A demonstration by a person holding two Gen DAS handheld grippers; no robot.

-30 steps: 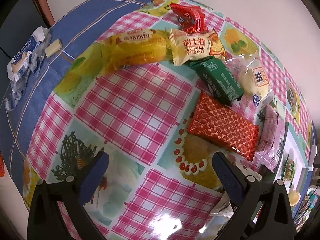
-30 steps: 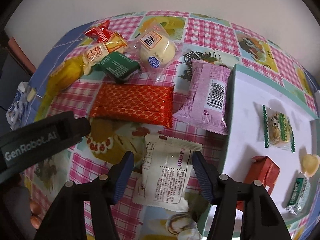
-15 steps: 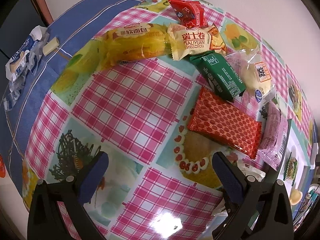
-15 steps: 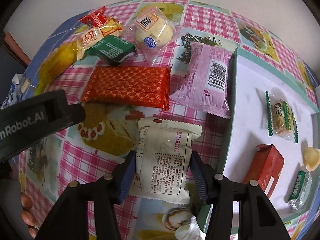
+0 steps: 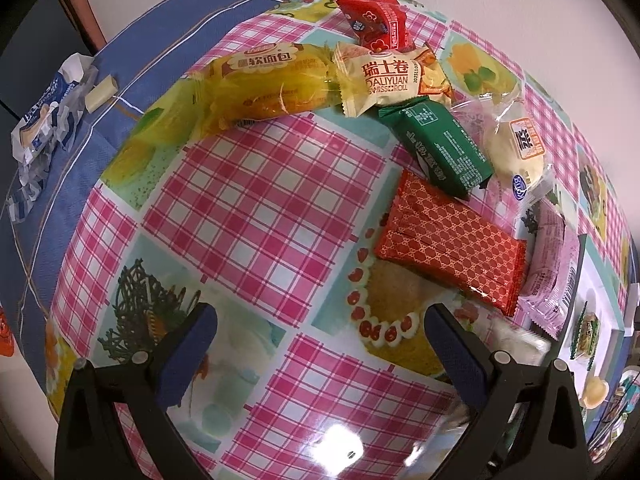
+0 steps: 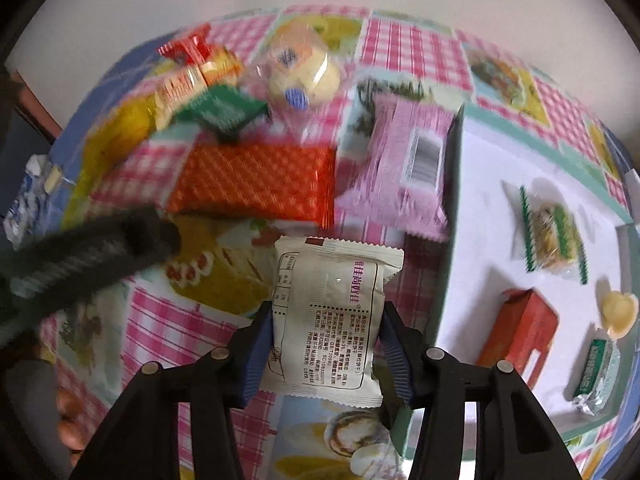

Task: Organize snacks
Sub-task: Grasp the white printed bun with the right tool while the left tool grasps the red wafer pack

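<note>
My right gripper is shut on a white snack packet, held just above the checked tablecloth, left of a white tray. The tray holds a green-edged snack, an orange box, a pale sweet and a green packet. My left gripper is open and empty over the cloth. Loose snacks lie ahead of it: an orange-red packet, a green packet, a yellow bread pack, a cream roll pack, a red packet, a clear bun pack and a pink packet.
A torn blue and white wrapper lies on the blue cloth at the far left edge of the table. A wall stands behind the table. The left gripper's black body shows blurred in the right wrist view.
My right gripper has closed on the white packet and lifted it; the right wrist view is now blurred by motion. The left gripper has drifted slightly and stayed open.
</note>
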